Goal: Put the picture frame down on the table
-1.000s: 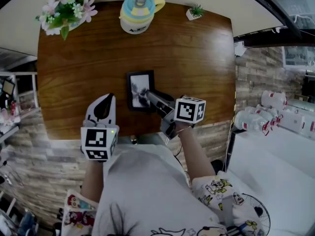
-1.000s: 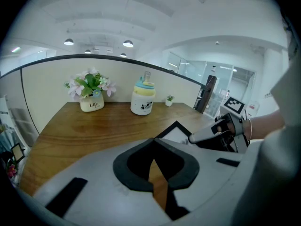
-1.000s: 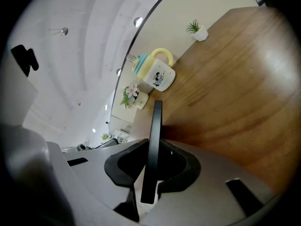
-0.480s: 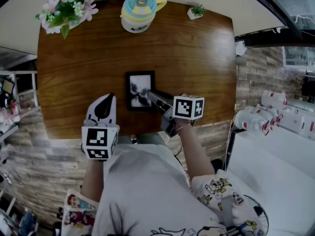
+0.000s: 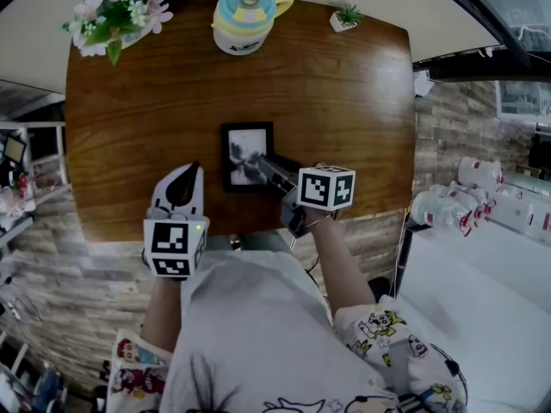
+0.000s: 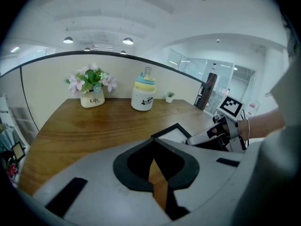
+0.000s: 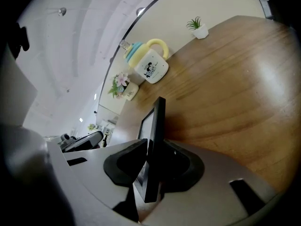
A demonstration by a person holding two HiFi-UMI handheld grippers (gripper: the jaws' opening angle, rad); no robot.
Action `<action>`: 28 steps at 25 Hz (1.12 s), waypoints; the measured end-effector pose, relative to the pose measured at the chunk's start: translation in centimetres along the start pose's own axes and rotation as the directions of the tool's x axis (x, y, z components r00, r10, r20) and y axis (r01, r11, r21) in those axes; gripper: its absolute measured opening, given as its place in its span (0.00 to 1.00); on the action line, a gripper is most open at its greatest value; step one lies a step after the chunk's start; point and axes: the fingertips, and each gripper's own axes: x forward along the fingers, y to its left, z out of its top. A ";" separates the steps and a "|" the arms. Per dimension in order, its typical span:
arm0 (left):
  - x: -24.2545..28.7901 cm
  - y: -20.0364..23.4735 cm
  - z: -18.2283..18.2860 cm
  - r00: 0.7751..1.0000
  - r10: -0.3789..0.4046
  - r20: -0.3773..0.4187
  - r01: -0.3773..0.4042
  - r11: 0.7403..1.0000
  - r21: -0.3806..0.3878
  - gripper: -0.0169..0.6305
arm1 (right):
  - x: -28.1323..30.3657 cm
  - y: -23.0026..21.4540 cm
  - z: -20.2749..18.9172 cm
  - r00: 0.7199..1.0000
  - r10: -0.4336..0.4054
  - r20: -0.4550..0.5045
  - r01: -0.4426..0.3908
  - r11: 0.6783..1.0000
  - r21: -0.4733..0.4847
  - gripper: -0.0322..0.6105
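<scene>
On my feed, a white pot of pink and white flowers stands at the far left, marked "Life". Well apart to its right is a white cup with a cow print, a yellow handle and a pale blue lid. Farther right I see a tiny potted plant. All three are upright. Off to the right, white bottles with red bands crowd together by a white surface. The floor is stone-patterned. Round ceiling lights glow overhead.
</scene>
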 end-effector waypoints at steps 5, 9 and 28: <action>0.0 0.1 0.0 1.000 0.006 0.005 -0.006 1.000 0.000 0.03 | 0.1 -0.2 -0.2 1.000 -0.012 -0.013 0.012 1.000 -0.024 0.19; 0.0 0.2 0.0 1.000 0.010 0.004 -0.010 1.000 -0.002 0.03 | 0.0 -0.8 -0.5 0.999 -0.035 -0.022 0.034 0.999 -0.028 0.24; -0.1 0.5 -0.1 1.000 0.015 0.004 -0.015 1.000 0.002 0.03 | 0.1 -1.2 -0.5 0.994 -0.107 -0.025 0.103 0.987 -0.126 0.35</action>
